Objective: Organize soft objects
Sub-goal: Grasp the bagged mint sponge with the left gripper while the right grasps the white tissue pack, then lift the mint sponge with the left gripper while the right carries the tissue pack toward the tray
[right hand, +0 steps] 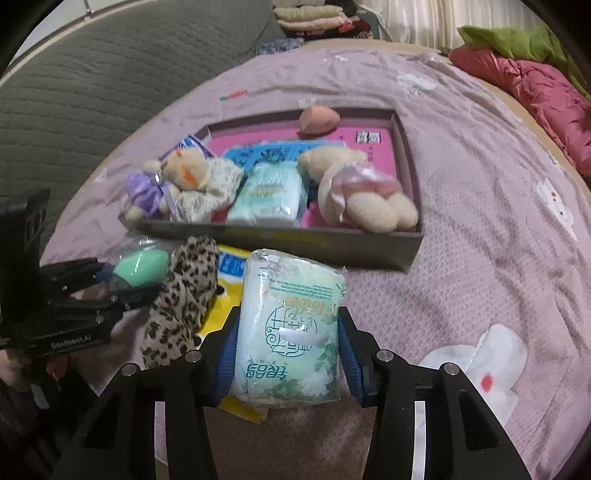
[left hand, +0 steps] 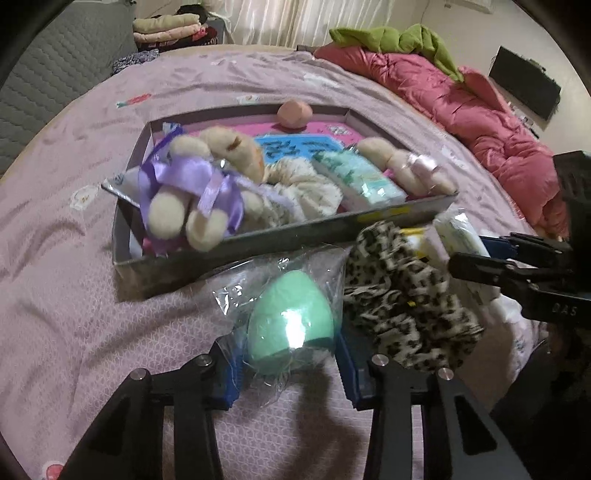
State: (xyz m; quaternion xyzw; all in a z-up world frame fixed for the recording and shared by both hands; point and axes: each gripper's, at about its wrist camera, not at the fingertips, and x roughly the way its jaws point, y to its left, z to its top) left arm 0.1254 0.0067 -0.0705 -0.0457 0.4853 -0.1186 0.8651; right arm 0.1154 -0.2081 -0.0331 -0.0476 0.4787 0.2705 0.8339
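Observation:
A shallow grey box [left hand: 280, 236] [right hand: 406, 155] lies on the bed. It holds two beige teddy bears, one with a purple ribbon [left hand: 192, 188] and one with a pink ribbon [right hand: 354, 188], a cream scrunchie [left hand: 310, 188], a tissue pack [right hand: 269, 192] and a peach sponge [left hand: 293, 114]. My left gripper [left hand: 290, 354] is closed around a bagged green sponge [left hand: 291, 328] [right hand: 142, 267]. My right gripper [right hand: 288, 354] is closed on a green-white tissue pack [right hand: 291, 328]. A leopard scrunchie [left hand: 402, 295] [right hand: 184, 291] lies between them.
A yellow packet [right hand: 225, 295] lies under the leopard scrunchie. A pink quilt [left hand: 480, 122] and green cloth [left hand: 391, 40] lie along the bed's right side. A grey quilted sofa [right hand: 92, 92] stands at the left, with folded clothes [left hand: 166, 27] behind.

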